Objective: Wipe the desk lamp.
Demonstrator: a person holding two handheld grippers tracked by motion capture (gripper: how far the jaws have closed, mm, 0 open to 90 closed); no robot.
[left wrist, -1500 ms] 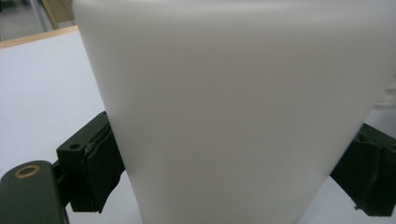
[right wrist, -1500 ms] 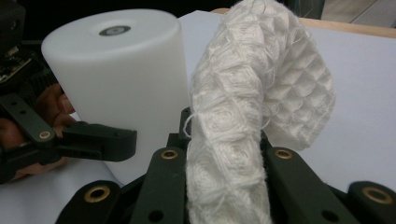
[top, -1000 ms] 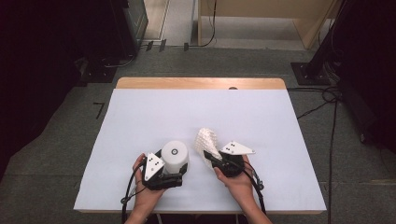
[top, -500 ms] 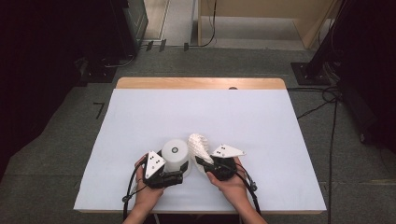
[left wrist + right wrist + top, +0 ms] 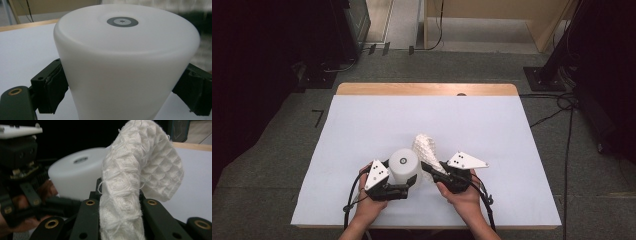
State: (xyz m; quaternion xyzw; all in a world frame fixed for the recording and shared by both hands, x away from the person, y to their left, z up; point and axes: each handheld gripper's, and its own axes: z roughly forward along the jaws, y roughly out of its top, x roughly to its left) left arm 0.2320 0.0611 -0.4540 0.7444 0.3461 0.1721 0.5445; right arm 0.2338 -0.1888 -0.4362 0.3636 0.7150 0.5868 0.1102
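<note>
High view: at the near edge of the white-covered counter (image 5: 362,125), the left gripper (image 5: 404,189) clamps a white cup-like cylinder (image 5: 405,167) standing upside down, apparently to steady it; just right of the cylinder, the right gripper (image 5: 432,169) lifts a folded white waffle-weave cloth (image 5: 424,145), likely for wiping it; dark equipment, cables and grey floor surround the counter, whose wooden far edge (image 5: 427,89) shows.

Left gripper view: the cylinder (image 5: 125,65) sits between the jaws, a pad pressed to each flank; a grey ring marks its top.

Right gripper view: the jaws stand narrow, pinching the cloth (image 5: 135,185), which arches over beside the cylinder (image 5: 77,177); the left gripper (image 5: 22,177) shows beyond.
</note>
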